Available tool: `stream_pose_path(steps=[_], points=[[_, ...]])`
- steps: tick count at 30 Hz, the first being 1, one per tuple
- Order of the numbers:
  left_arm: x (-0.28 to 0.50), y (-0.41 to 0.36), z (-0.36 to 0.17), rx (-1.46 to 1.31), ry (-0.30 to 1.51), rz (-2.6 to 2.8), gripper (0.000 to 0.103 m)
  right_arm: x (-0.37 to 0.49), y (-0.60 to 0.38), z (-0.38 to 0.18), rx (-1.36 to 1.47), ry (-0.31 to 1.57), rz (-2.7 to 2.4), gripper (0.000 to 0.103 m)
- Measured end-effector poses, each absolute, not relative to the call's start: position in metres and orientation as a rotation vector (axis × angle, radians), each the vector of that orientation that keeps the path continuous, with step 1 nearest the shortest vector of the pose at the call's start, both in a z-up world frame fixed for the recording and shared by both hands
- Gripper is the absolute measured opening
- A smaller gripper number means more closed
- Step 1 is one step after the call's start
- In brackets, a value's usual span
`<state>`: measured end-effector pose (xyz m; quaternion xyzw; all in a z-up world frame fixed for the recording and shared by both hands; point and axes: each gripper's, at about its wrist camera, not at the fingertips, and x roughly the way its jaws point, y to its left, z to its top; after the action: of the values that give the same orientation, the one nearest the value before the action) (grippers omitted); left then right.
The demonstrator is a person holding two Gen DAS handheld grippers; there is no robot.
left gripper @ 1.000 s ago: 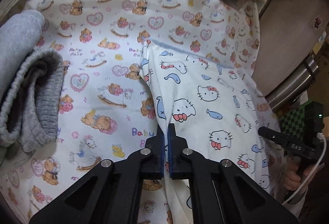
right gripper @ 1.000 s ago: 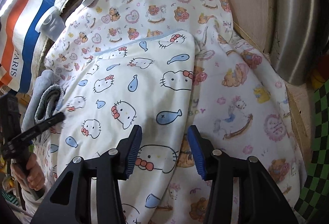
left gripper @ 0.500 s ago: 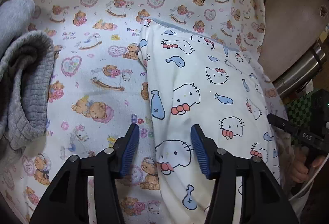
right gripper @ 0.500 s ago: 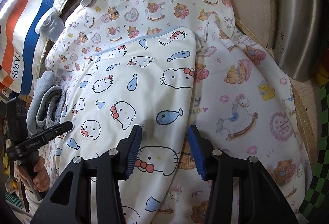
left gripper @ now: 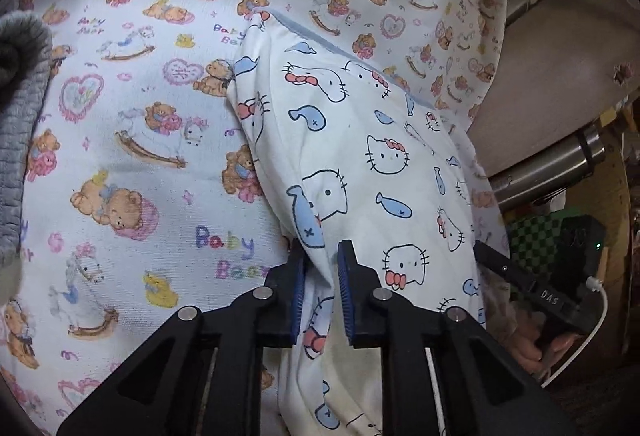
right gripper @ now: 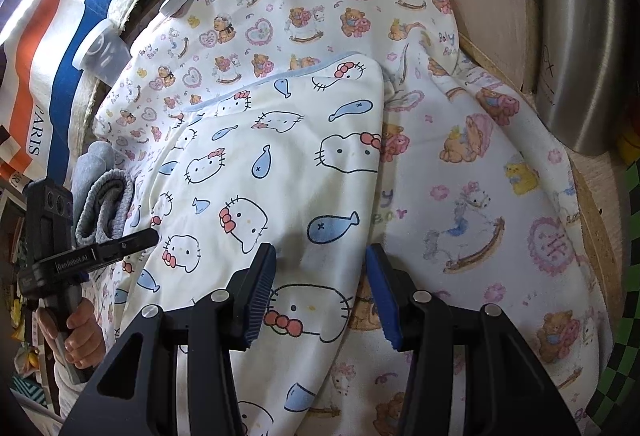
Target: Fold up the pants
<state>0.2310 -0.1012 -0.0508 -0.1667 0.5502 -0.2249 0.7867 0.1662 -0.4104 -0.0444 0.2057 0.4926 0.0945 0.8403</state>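
Jaws of the left gripper (left gripper: 320, 268) had just closed on the pants (left gripper: 360, 164) edge; right gripper (right gripper: 320, 276) gaped half-wide, folding barely begun.

One pair of white cat-and-fish print pants (left gripper: 360, 164), one teddy-bear print cloth (left gripper: 140, 140), one grey knitted garment (left gripper: 20, 156), two black handheld grippers (left gripper: 318, 268) (right gripper: 320, 272).

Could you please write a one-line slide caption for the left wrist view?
Left tongs pinch the edge of the cat-print pants on a bear-print cloth.
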Motion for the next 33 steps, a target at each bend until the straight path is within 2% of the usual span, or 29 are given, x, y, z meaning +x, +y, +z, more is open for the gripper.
stream_pose_path(steps=[1,13,21,25,26,27,30,31,32,33], points=[[0.231,-0.101,-0.05,-0.356,1.189,-0.475,0.003,0.166,-0.41,-0.044,0.437,1.041,0.203,0.049],[0.211,-0.091,0.012,-0.193,1.043,-0.358,0.003,0.168,-0.411,-0.046,0.476,1.035,0.235,0.049],[0.216,-0.092,0.004,-0.171,1.066,-0.33,0.003,0.175,-0.398,-0.051,0.497,1.069,0.342,0.049],[0.218,-0.091,-0.005,-0.175,1.088,-0.331,0.003,0.185,-0.397,-0.057,0.595,1.107,0.406,0.049],[0.218,-0.091,-0.008,-0.174,1.094,-0.334,0.003,0.187,-0.397,-0.058,0.622,1.114,0.419,0.048],[0.218,-0.091,-0.01,-0.172,1.098,-0.338,0.003,0.191,-0.396,-0.06,0.648,1.121,0.432,0.041],[0.217,-0.094,-0.018,-0.157,1.12,-0.356,0.005,0.196,-0.392,-0.063,0.66,1.124,0.421,0.035],[0.217,-0.095,-0.023,-0.152,1.132,-0.364,0.009,0.196,-0.391,-0.062,0.653,1.122,0.415,0.033],[0.217,-0.097,-0.027,-0.148,1.143,-0.366,0.013,0.196,-0.391,-0.062,0.64,1.123,0.403,0.027],[0.218,-0.098,-0.032,-0.146,1.16,-0.371,0.023,0.195,-0.39,-0.062,0.624,1.123,0.382,0.02]])
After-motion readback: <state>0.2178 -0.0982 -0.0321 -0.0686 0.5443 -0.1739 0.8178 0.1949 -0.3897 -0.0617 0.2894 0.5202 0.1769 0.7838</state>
